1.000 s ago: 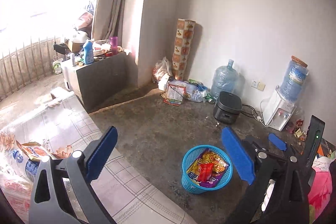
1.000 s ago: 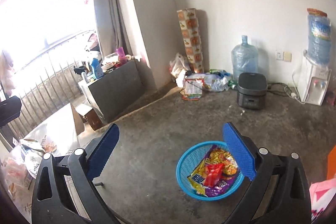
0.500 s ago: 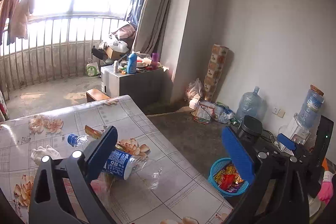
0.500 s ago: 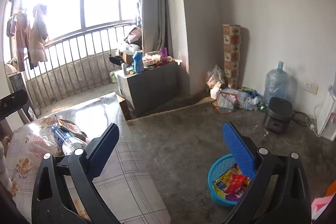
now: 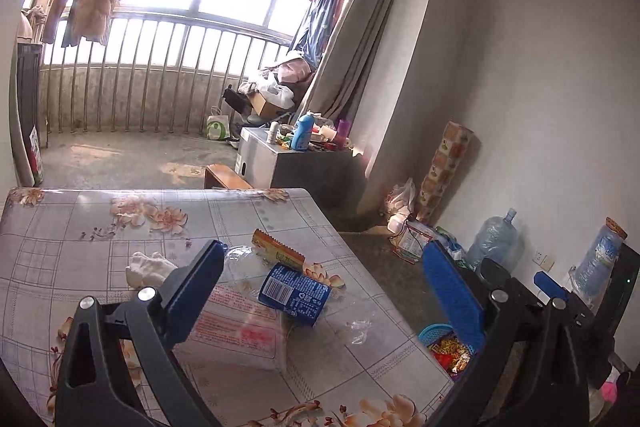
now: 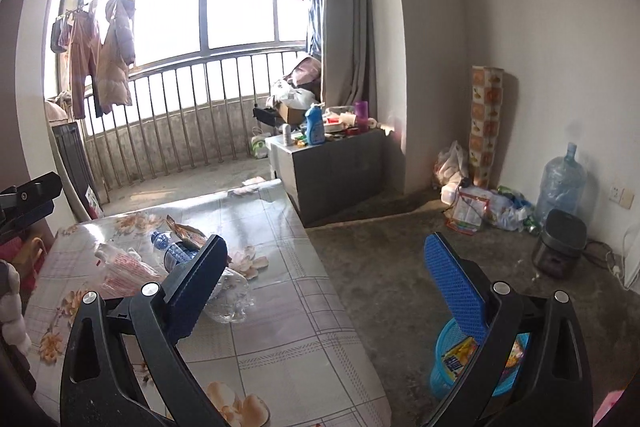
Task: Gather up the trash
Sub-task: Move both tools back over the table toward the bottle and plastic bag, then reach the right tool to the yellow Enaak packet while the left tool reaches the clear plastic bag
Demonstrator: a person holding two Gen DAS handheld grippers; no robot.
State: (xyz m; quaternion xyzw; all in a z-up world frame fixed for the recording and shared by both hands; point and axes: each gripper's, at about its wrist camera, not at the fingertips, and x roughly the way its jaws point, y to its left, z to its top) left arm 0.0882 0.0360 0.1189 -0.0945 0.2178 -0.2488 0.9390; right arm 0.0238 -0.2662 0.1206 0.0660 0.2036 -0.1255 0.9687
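Observation:
A floral-clothed table holds trash: a crushed clear bottle with a blue label, an orange snack wrapper, a clear bag with red print and a white crumpled tissue. The bottle and bag also show in the right wrist view. My left gripper is open and empty above the table, over the bottle. My right gripper is open and empty over the table's right edge. A blue basket with wrappers stands on the floor to the right; it also shows in the left wrist view.
A grey cabinet with bottles stands behind the table. A black cooker, water jugs and bags line the right wall. A railing closes the balcony. The right gripper's body shows at right in the left wrist view.
Both grippers have swung left and up from over the blue basket on the floor to over the table. The bottle and wrappers have come into view. Both stayed open.

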